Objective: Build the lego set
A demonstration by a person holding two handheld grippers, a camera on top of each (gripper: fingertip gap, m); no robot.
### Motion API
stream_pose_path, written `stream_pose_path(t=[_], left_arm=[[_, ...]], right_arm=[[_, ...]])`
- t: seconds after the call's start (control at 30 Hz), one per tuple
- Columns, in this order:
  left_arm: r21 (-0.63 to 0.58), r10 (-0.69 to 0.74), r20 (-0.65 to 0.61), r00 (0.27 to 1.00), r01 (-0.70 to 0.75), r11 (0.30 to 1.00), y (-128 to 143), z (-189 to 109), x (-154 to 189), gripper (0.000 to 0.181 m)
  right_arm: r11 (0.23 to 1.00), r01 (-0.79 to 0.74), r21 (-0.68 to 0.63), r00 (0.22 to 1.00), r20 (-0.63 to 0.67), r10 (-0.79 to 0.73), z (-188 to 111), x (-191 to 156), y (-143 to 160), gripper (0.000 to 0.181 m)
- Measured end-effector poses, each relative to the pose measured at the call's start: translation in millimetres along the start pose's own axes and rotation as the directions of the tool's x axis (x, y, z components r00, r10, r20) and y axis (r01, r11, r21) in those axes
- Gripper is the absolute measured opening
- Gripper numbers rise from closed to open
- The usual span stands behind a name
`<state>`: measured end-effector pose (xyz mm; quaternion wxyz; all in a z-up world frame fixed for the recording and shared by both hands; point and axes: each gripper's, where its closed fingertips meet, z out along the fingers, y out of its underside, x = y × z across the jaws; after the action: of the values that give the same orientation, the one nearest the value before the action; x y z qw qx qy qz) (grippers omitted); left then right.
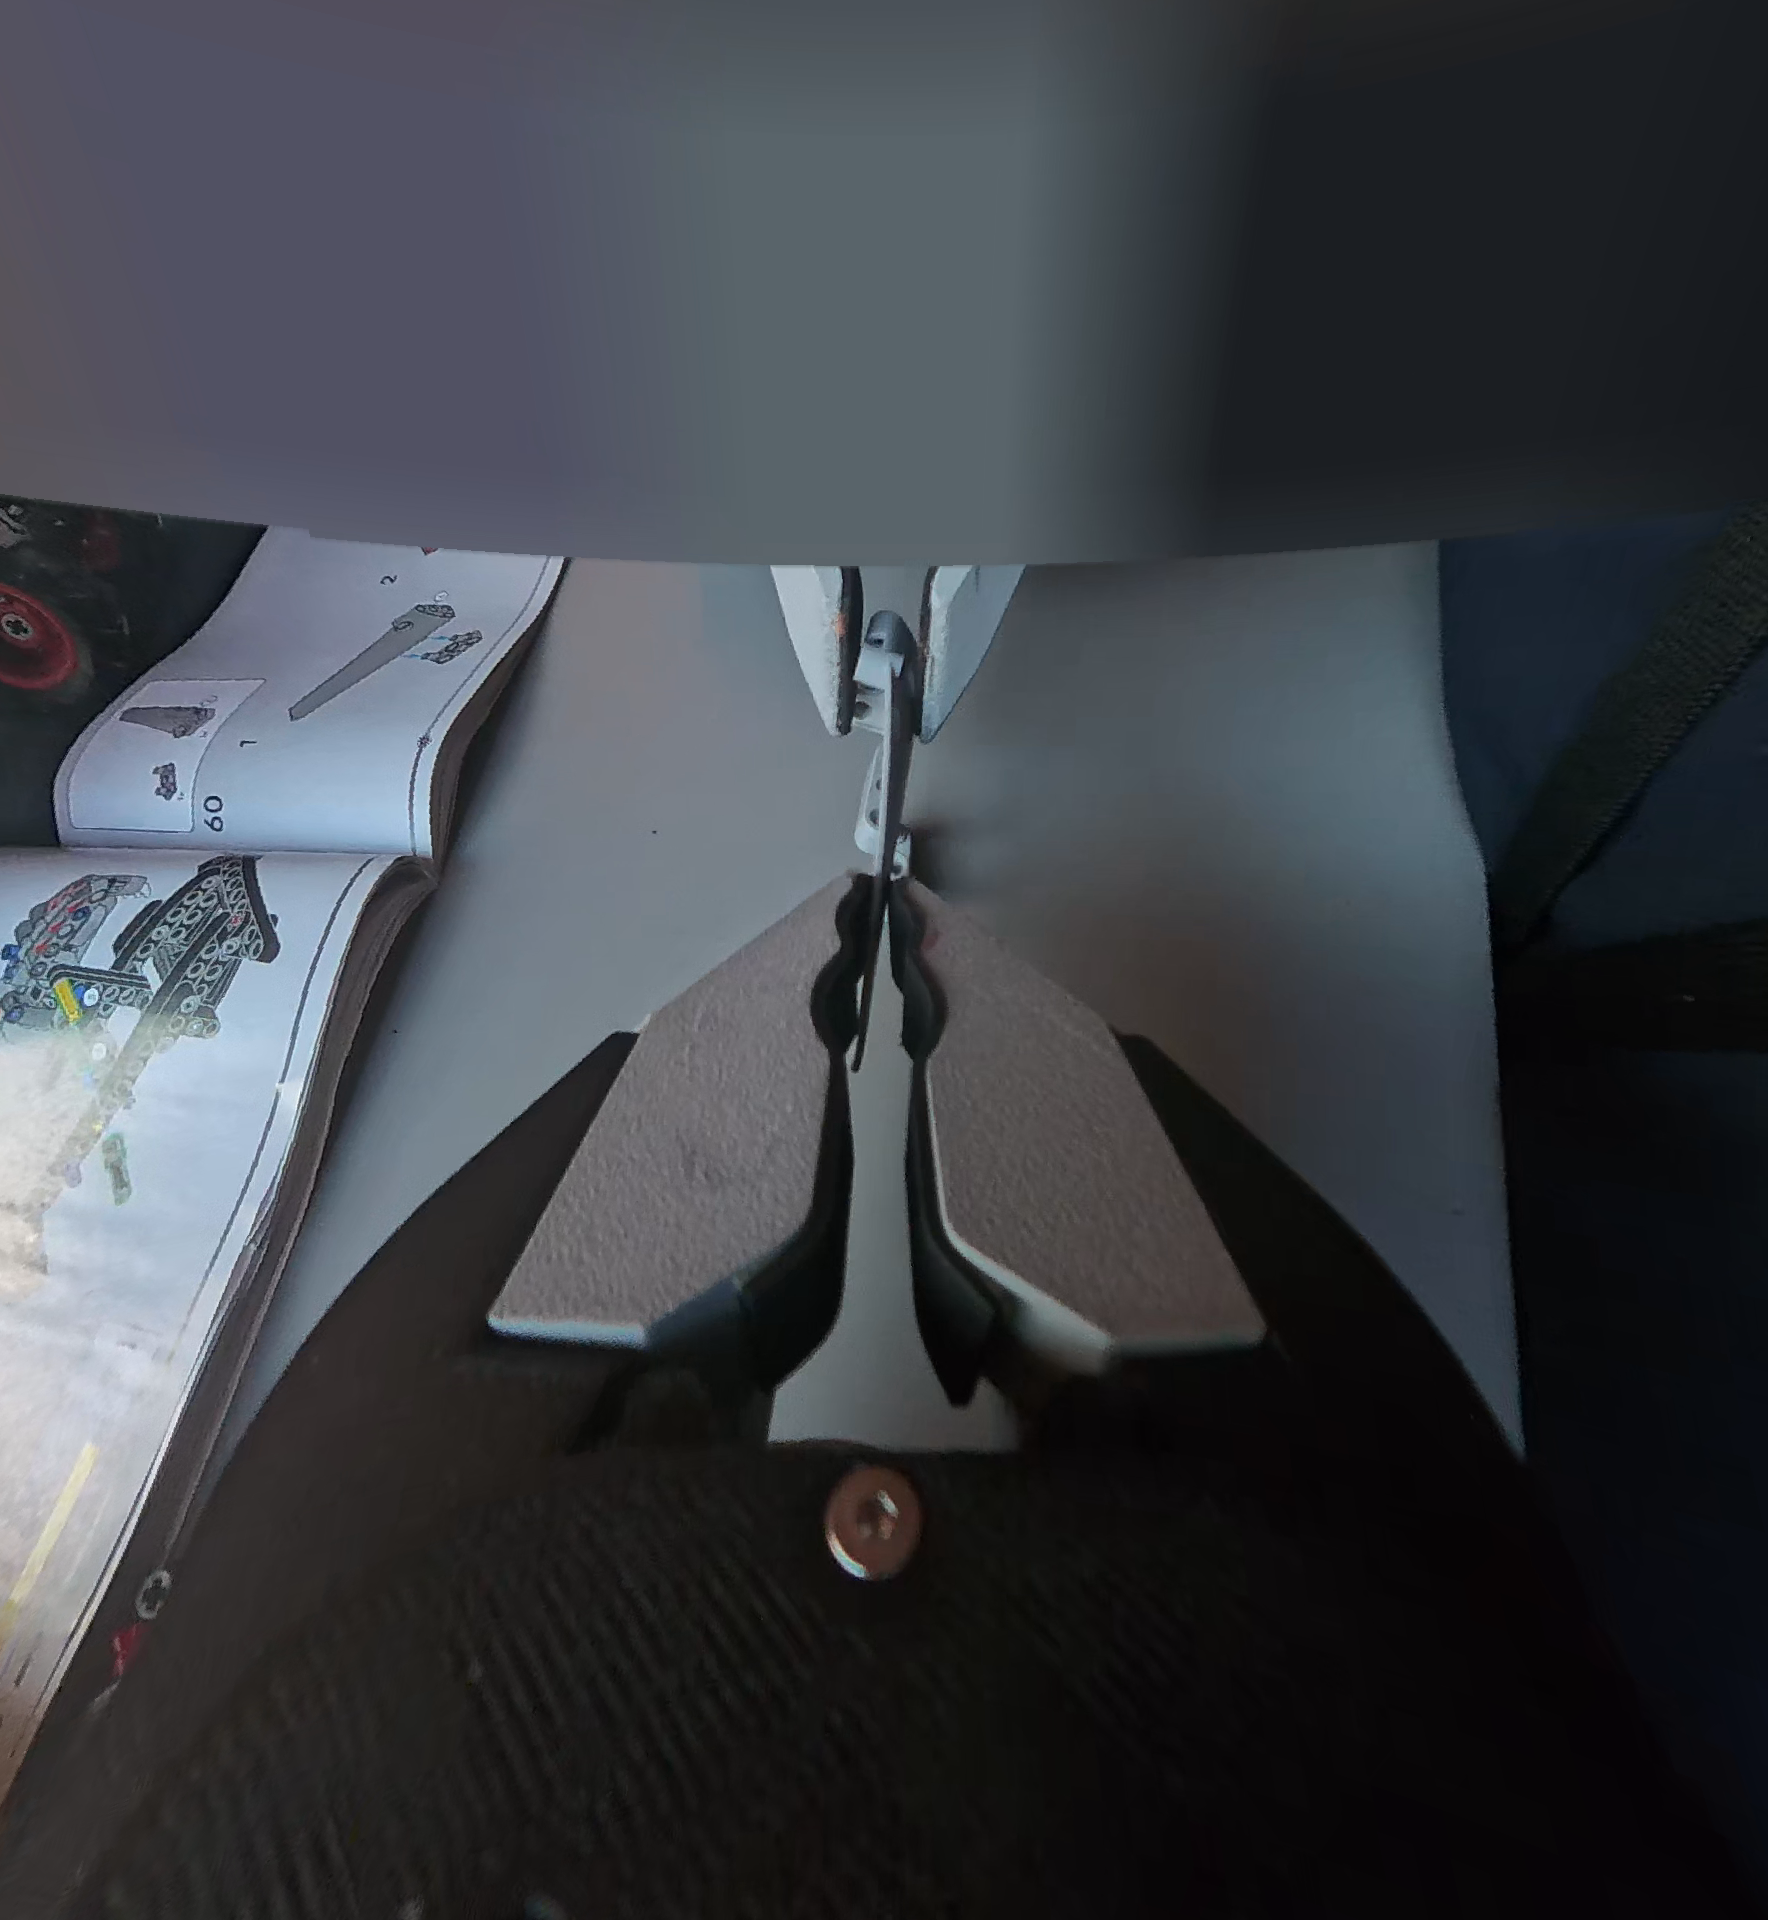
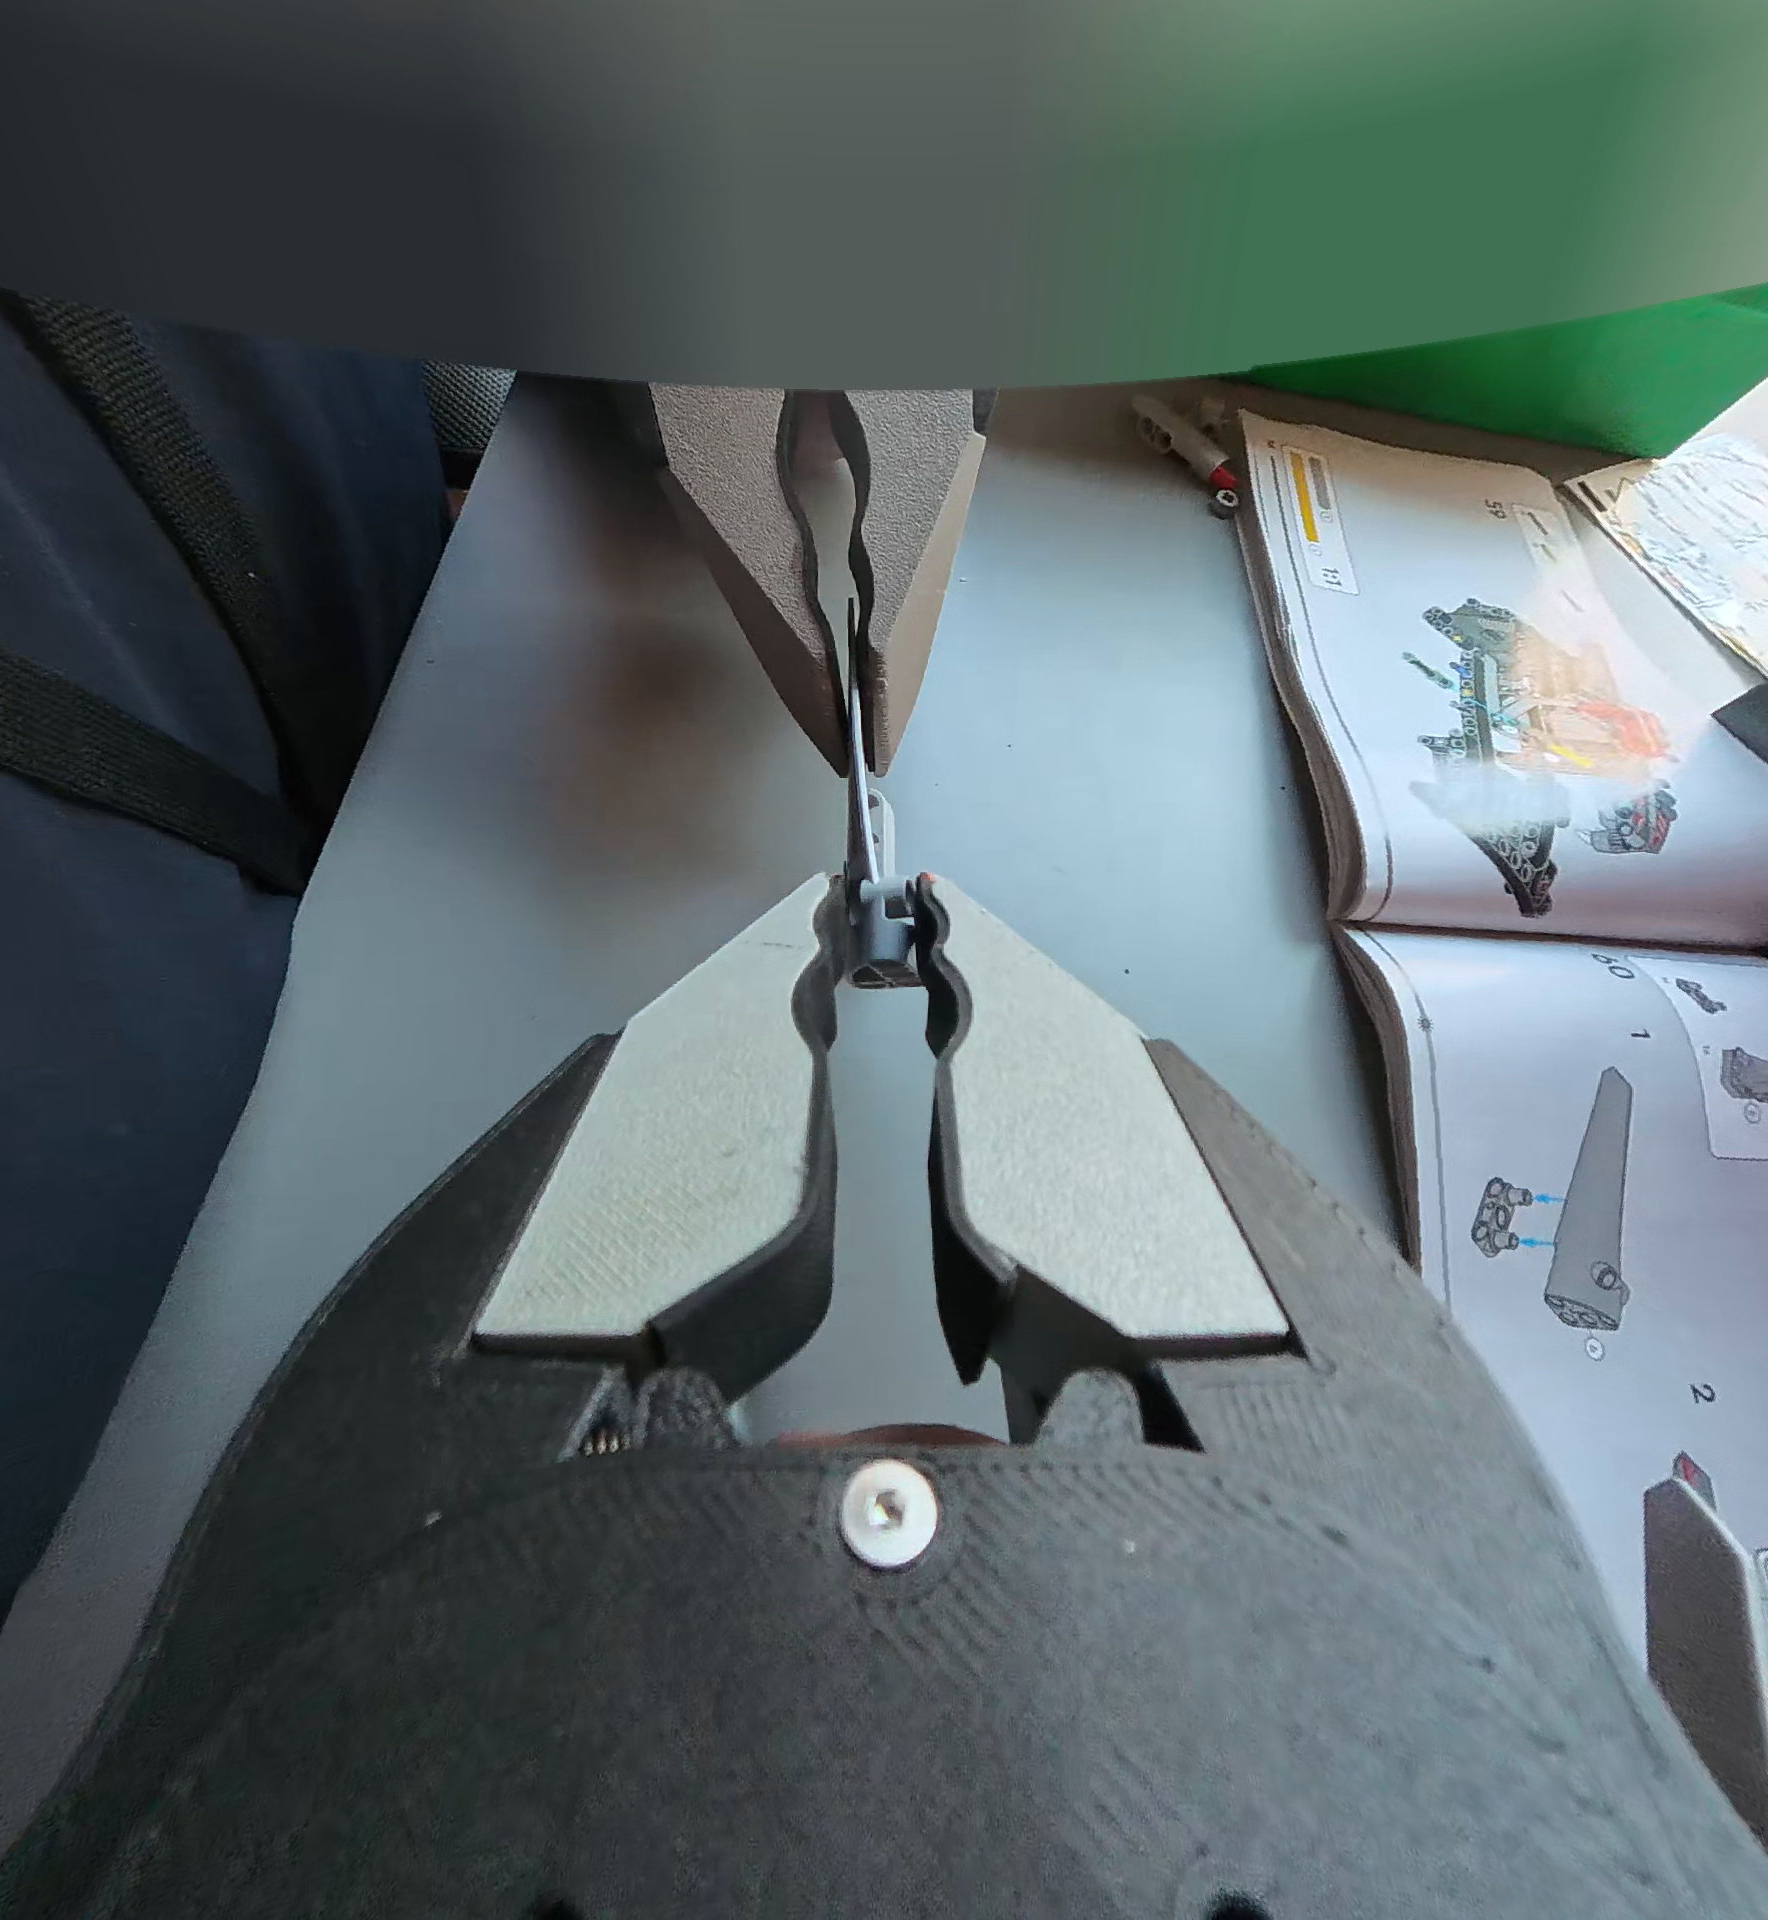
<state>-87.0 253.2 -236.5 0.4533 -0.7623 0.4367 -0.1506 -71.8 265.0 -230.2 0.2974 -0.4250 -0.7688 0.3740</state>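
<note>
My two grippers meet tip to tip above the grey table. My left gripper is shut on a thin dark grey panel seen edge-on. My right gripper is shut on a small grey connector piece and holds it against the panel's end. In the left wrist view the right gripper comes in from above with the pale connector between its fingers. In the right wrist view the left gripper comes in from above.
An open instruction booklet lies on the table, also in the right wrist view. A red wheel is beyond it. Small loose pieces and a green box are at the back. A person's dark clothing with a black strap borders the table. The grippers are tip to tip, or close to it. The red wheel is about 25 cm from both grippers' fingertips.
</note>
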Motion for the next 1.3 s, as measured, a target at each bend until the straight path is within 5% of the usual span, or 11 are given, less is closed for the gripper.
stream_pose_path(t=[1.17, 1.3], left_arm=[[-0.030, -0.137, -0.107, 0.985, 0.134, 0.990, 3.4, 2.2, 3.4, 0.000], [-0.026, -0.162, -0.144, 0.976, 0.160, 0.987, 1.2, 2.4, 7.5, 0.000]], right_arm=[[0.990, -0.143, 0.000, 0.986, 0.082, 0.143, 6.2, -2.3, -5.5, 0.010], [0.998, -0.056, -0.029, 0.998, 0.031, 0.057, 4.4, -1.2, -8.0, 0.016]])
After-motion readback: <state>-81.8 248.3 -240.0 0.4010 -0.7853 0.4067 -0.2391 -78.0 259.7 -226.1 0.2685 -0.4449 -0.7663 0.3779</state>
